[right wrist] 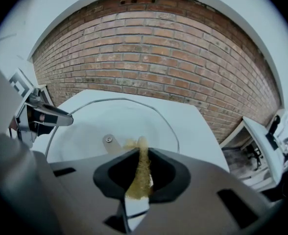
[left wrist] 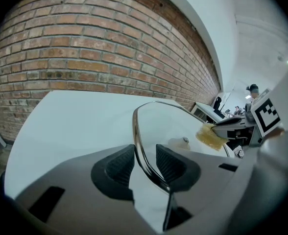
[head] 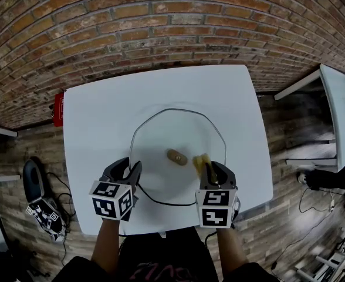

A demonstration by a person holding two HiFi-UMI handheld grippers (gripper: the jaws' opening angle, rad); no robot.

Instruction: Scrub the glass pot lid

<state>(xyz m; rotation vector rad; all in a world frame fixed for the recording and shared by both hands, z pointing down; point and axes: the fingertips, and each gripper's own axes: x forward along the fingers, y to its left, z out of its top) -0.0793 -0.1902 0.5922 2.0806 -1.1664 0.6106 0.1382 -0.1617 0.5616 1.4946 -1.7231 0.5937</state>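
The glass pot lid (head: 172, 131) lies on the white table (head: 102, 116) with its metal rim all round and a brown knob (head: 176, 156) at its centre. My left gripper (head: 131, 168) is shut on the lid's near-left rim. In the left gripper view the rim (left wrist: 138, 141) runs between the two black pads (left wrist: 118, 166). My right gripper (head: 215, 168) is shut on a thin yellow sponge (head: 200, 162), which rests on the glass just right of the knob. The right gripper view shows the sponge (right wrist: 141, 175) squeezed between the jaws, with its tip near the lid's centre screw (right wrist: 108, 139).
A brick wall (head: 172, 22) runs behind the table. A red object (head: 58, 109) sits off the table's left edge. Another white table (head: 342, 107) stands at the right. Cables and a marker cube (head: 43, 213) lie on the wooden floor at the left.
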